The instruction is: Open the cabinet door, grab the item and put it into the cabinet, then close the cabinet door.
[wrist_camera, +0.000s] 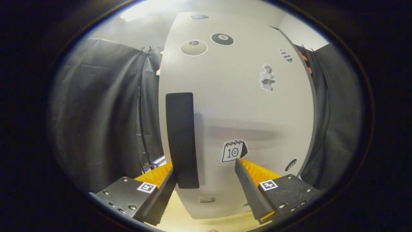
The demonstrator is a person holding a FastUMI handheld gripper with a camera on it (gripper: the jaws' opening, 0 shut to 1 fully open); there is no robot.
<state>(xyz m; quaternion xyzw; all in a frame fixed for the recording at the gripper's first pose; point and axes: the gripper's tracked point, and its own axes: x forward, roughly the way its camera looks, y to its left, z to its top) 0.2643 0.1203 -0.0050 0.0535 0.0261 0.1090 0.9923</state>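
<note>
At left of the frame, black cloth hangs beside the white cabinet door (238, 106), which fills the centre. Its tall black handle (182, 138) stands just ahead of the left finger of the hand-held gripper (206, 172), whose 2 fingers are spread apart, grasping nothing. A calendar sticker (233, 150) sits above the right fingertip. Pale desk (180, 219) shows beneath.

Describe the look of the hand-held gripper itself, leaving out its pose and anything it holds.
The hand-held gripper has two wedge-shaped fingers that taper to thin edges, their inner pads ridged. Each finger sits on a blocky matte mount fastened with small shiny screws. On top of each mount is a square black-and-white marker tag. No cables are visible.
</note>
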